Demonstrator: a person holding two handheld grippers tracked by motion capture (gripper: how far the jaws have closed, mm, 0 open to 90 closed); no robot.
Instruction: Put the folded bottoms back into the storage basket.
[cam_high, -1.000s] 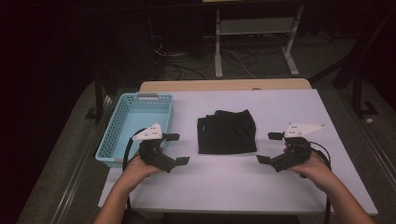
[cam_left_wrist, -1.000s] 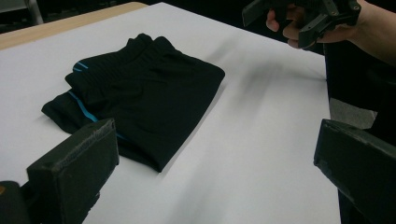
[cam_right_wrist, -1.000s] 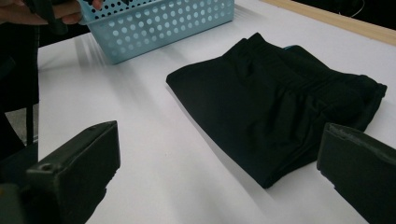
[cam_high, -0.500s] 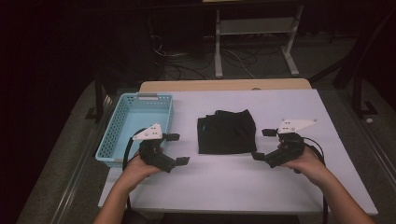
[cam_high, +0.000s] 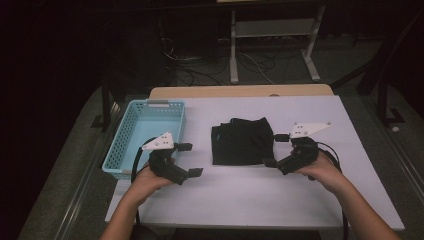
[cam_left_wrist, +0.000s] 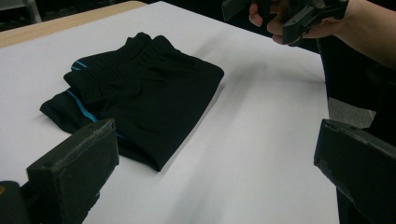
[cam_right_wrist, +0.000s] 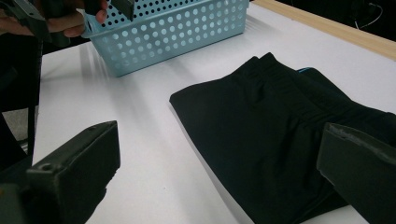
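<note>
Folded black shorts (cam_high: 242, 141) were laid at the middle of the white desk (cam_high: 250, 195). Blue stripes were seen on them from the left gripper view. The left gripper (cam_high: 189, 159) at 9 o'clock and right gripper (cam_high: 275, 149) at 3 o'clock were held wide open, empty. A blue basket (cam_high: 145, 135) was set at 10 o'clock. The room was kept dark.

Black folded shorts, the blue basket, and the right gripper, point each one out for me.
Black folded shorts (cam_high: 242, 142), high view, middle of the top fold.
Blue basket (cam_high: 131, 136), high view, its left wall.
Right gripper (cam_high: 275, 149), high view, midway between its open jaws.
</note>
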